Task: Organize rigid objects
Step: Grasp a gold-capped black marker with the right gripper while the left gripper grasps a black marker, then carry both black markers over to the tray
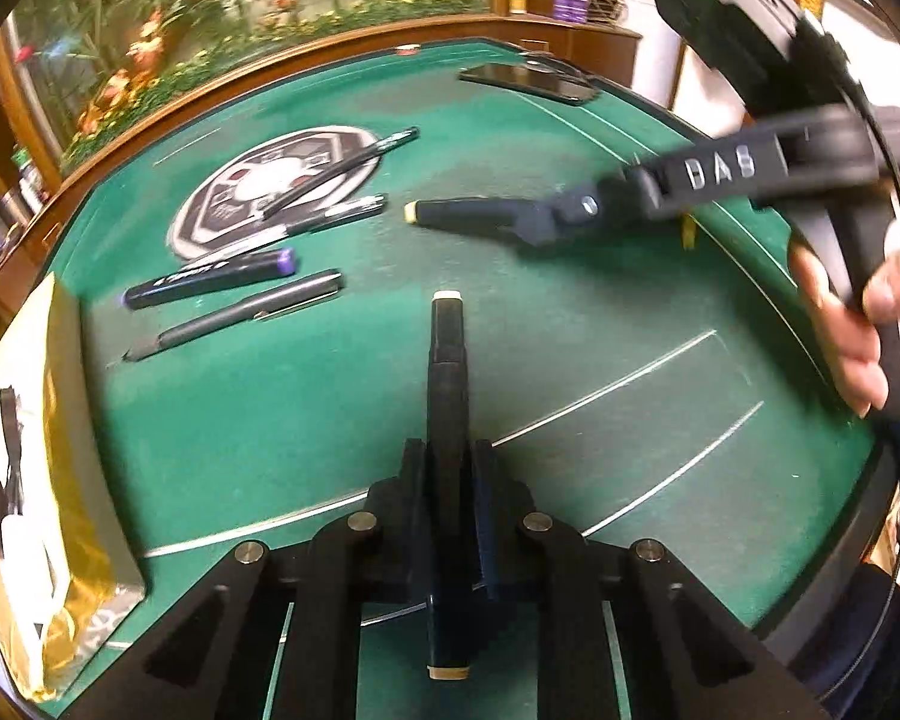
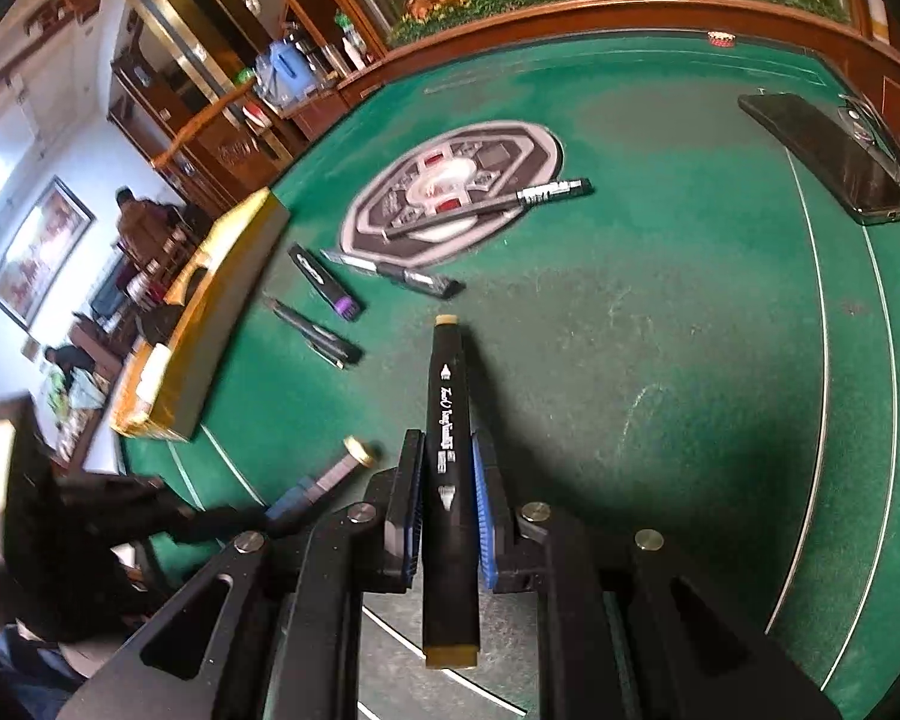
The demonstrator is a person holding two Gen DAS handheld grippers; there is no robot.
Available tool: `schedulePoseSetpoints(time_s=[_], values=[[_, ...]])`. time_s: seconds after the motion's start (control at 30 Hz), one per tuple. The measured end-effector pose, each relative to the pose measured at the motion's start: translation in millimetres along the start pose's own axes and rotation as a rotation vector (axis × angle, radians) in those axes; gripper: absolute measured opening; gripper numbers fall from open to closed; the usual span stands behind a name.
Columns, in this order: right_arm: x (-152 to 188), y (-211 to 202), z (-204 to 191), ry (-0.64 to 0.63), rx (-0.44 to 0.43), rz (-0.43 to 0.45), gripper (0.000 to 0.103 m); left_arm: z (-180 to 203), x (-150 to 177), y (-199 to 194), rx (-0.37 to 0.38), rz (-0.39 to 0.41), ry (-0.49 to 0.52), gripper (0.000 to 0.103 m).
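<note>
Over green felt table (image 1: 570, 324), both claws clamp black markers.

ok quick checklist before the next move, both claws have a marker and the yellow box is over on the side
1. Left claw shut on its black marker: ok, pads press both sides.
2. Right claw shut on its black marker: ok, held between the blue pads.
3. The two claws apart from each other: ok, a gap of green table shows between them.
4. Yellow box reachable: ok, nothing lies across its near side.
5. Room inside the box: cannot tell, its inside is barely visible.
6. Pens left to sort: not ok, four pens, among them the purple-capped marker, lie loose on the felt.
</note>
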State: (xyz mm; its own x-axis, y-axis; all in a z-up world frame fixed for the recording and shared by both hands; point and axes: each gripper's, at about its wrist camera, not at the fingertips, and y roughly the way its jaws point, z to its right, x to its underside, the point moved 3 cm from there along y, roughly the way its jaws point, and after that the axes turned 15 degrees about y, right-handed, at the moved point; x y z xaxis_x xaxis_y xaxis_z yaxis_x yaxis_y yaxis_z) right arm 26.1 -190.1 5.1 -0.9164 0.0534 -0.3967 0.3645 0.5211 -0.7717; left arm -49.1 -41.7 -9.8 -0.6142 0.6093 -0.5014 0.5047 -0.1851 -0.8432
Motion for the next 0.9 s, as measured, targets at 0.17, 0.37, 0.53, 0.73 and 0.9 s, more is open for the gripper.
schedulePoseSetpoints(time_s=[0.17, 0.37, 0.53, 0.73, 0.9], values=[[8.0, 10.3, -6.9, -0.065, 0.070, -0.007, 0.014, 1.6, -0.1, 1.6, -0.033, 0.003, 0.017, 0.015], [10.9, 14.0, -12.4, -0.117, 0.123, 0.014, 0.014, -4.9, 0.6, 0.5, -0.072, 0.008, -0.031, 0.040], [14.9, 13.2, -16.5, -0.156, 0.159, 0.037, 0.014, -6.8, 1.5, 1.6, -0.018, 0.037, -0.065, 0.014], [9.4, 3.3, -13.9, -0.110, 0.103, 0.070, 0.014, -16.0, 3.0, -0.4, -0.010, 0.060, -0.120, 0.014], [6.9, -1.6, -16.2, -0.081, 0.052, 0.084, 0.014, -29.4, 2.2, -9.8, 0.011, 0.117, -0.180, 0.014]])
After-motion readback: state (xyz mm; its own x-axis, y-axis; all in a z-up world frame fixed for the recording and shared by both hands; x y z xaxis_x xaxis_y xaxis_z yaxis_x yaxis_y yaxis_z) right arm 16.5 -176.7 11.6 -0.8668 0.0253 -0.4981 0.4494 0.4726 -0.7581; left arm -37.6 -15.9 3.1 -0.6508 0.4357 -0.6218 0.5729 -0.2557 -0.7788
